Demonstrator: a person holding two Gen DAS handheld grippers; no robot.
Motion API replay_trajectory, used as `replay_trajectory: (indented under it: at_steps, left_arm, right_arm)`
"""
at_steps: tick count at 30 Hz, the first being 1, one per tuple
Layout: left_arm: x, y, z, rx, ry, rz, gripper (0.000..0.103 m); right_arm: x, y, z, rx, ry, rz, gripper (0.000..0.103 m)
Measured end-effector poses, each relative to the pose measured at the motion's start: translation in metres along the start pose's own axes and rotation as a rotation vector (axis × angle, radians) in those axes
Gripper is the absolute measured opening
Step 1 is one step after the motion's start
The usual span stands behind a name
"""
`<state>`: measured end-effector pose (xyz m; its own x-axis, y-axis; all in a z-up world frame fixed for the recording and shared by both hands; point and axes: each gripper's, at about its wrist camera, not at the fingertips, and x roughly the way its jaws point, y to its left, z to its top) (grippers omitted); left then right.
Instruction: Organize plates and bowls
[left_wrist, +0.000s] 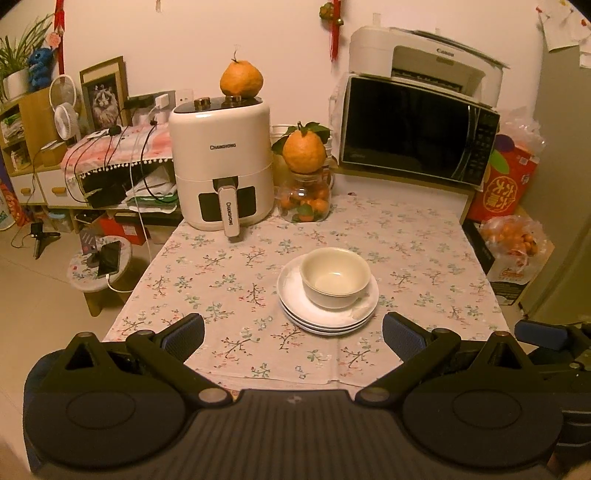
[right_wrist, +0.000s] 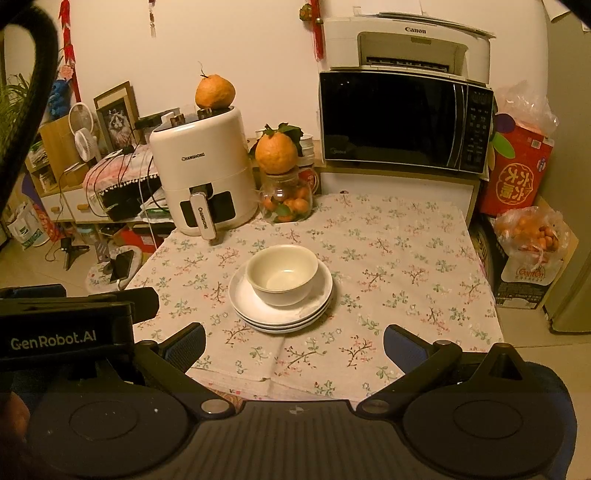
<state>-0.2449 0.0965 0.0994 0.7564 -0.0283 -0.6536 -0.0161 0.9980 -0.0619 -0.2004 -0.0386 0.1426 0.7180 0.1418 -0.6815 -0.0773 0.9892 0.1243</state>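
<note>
A stack of white plates (left_wrist: 327, 317) (right_wrist: 255, 310) rests mid-table on the floral tablecloth (left_wrist: 229, 291) (right_wrist: 399, 266). Nested cream bowls (left_wrist: 334, 277) (right_wrist: 282, 275) sit on the top plate. My left gripper (left_wrist: 293, 338) hangs open at the table's near edge, just short of the stack, nothing between its fingers. My right gripper (right_wrist: 293, 343) is likewise open and empty, near the front edge, with the stack ahead and slightly left. The left gripper's body (right_wrist: 70, 328) shows at the left of the right wrist view.
A white air fryer (left_wrist: 221, 162) (right_wrist: 201, 170) with an orange fruit on top stands at the back left. A glass jar of small oranges (left_wrist: 304, 201) (right_wrist: 286, 201) is beside it. A black microwave (left_wrist: 417, 129) (right_wrist: 404, 120) with a printer on it sits at the back right.
</note>
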Motion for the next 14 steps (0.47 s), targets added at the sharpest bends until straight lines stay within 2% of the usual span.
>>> replay_trajectory:
  at_steps: [14]
  left_arm:
    - [0.0010, -0.0044, -0.0001, 0.008, -0.004, 0.001, 0.103]
  right_arm:
    - [-0.0001, -0.0001, 0.0004, -0.002, -0.002, 0.003, 0.101]
